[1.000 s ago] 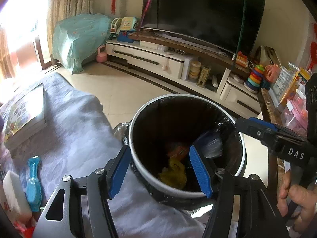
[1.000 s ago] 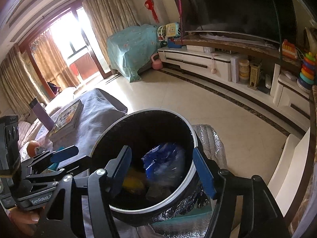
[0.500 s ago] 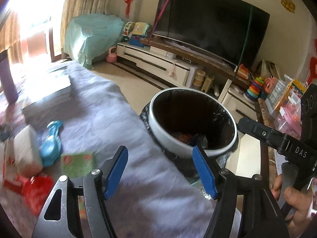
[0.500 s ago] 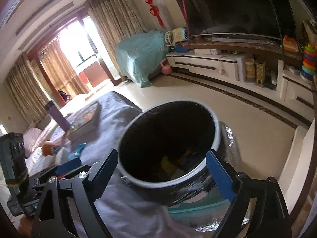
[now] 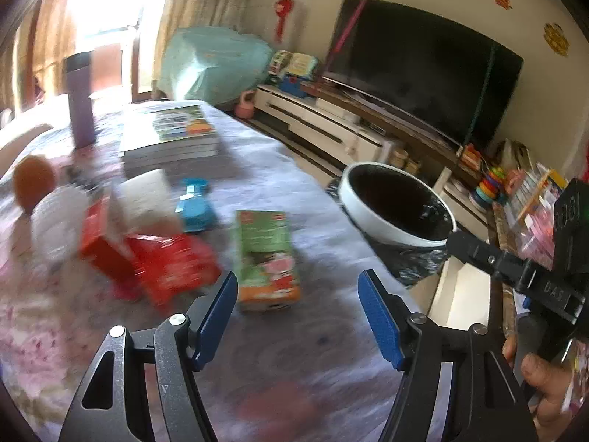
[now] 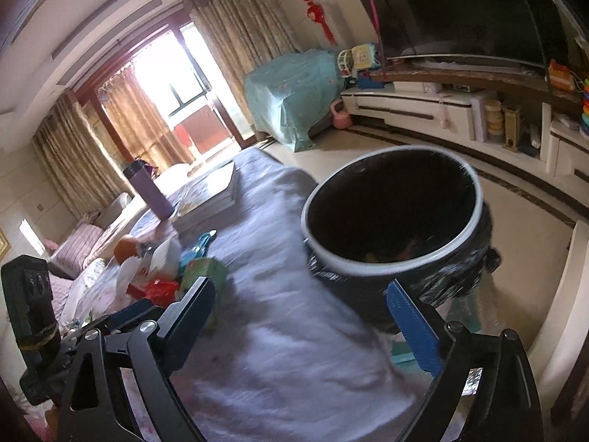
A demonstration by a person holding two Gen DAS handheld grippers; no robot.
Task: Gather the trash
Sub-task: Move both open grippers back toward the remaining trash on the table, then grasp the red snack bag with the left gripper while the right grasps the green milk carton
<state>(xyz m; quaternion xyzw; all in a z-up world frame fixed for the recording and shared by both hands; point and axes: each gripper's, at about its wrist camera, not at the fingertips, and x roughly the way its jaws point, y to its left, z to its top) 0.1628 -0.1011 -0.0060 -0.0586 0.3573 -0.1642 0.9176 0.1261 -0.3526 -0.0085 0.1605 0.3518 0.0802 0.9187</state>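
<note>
- Over the cloth-covered table (image 5: 294, 368), the left gripper (image 5: 294, 316) has swung from the bin (image 5: 397, 235) to the litter; its jaws stand apart, empty.
- Right gripper (image 6: 305, 316) is opening, nothing between its jaws, having dropped its load.
- Next candidates: the green carton (image 5: 267, 254), boxy cardboard, and the crinkly red wrapper (image 5: 165, 265), left of it.

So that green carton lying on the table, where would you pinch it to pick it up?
Probably across its two long sides, near the middle. The green carton lies flat on the cloth-covered table with a short end toward the open left gripper, so coming down from above with one finger on each long side suits it. The red wrapper crowds its left side.
</note>
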